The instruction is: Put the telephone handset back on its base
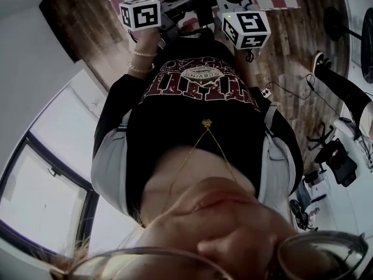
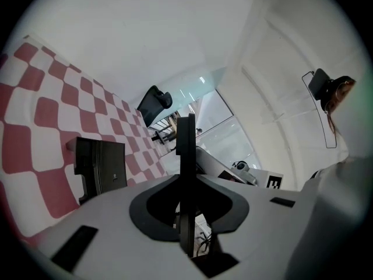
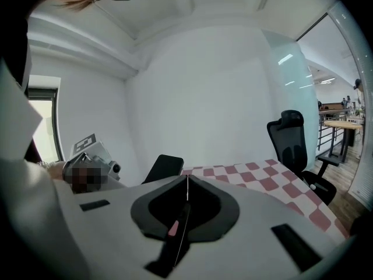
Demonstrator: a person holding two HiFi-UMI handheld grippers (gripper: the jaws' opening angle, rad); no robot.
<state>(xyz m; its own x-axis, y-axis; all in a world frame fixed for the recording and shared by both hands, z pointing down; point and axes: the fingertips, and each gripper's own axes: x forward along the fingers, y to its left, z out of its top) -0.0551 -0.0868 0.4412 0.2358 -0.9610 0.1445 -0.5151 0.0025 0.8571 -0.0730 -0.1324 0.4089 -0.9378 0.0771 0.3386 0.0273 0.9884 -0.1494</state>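
Telephone, boxy matte black, sits on the red-checked bench, open cloth around it; left gripper and right gripper jaws clenched, empty.

Black telephone base, on checkered tablecloth

Two hand-held grippers noted, left gripper and right gripper, one black telephone base, one red-and-white checked tablecloth, one black office chair, one person.
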